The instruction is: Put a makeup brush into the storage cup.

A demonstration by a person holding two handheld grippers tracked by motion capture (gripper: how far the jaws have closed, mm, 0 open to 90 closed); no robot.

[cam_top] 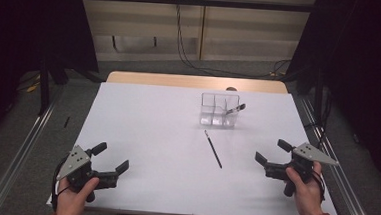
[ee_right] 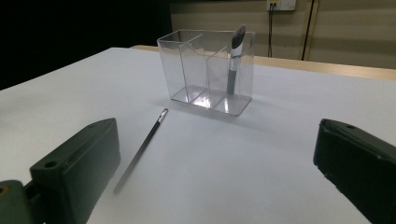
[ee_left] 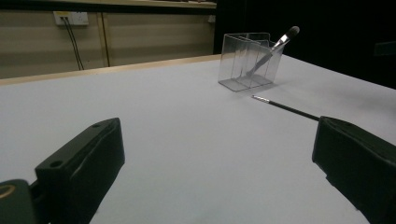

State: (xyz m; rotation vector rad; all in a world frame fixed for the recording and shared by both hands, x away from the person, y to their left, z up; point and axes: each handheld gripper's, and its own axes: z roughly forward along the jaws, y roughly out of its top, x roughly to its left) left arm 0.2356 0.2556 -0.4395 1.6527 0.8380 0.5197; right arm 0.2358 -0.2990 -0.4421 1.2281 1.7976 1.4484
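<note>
Risk centres on the thin brush [cam_top: 213, 148] lying flat on the white tabletop [cam_top: 141, 134], just in front of the clear organiser [cam_top: 219, 110] that already holds a larger brush [cam_top: 236, 109]; left tool [cam_top: 111, 164] and right tool [cam_top: 268, 154] both stand wide open, empty, well apart from it; a low, slim handle may roll or slip under closing jaws; a careless insertion could tip the light organiser.

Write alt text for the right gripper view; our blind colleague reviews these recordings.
A thin dark brush lies flat on a white table, before a clear divided organiser holding one makeup brush upright. The open right gripper frames them.
</note>
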